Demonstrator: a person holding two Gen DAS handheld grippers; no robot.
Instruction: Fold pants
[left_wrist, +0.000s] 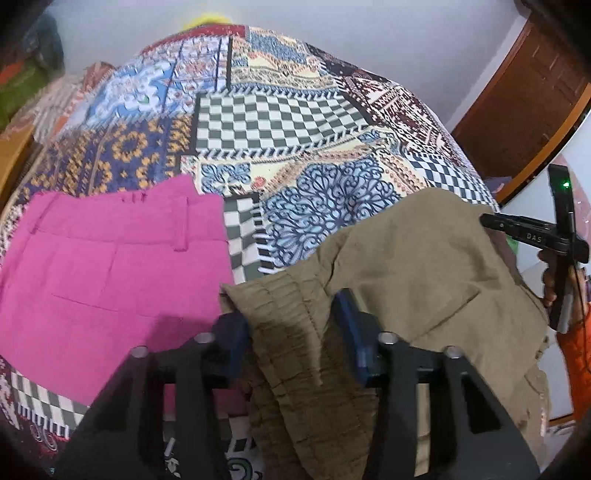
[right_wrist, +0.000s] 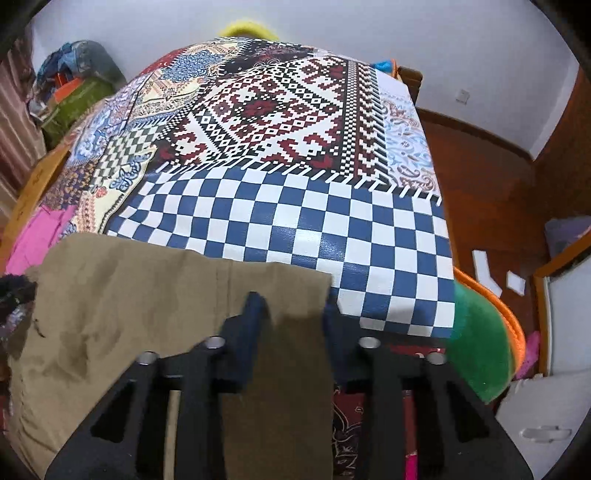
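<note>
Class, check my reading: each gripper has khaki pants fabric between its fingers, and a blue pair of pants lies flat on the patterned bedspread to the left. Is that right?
One detail is wrong: the flat pair is pink, not blue, as the left wrist view shows. The rest holds: khaki pants run between the fingers of the left gripper and right gripper, over the patterned bedspread.

A bed covered by a patchwork-print bedspread (right_wrist: 280, 221) of checkerboards and folk motifs fills the room's middle. Behind it stands a plain pale grey wall (right_wrist: 369, 33) carrying a small white wall socket (right_wrist: 462, 96). To the right lies a reddish-brown wooden floor (right_wrist: 491, 206); a brown panelled wooden door (left_wrist: 532, 92) stands nearby
</note>
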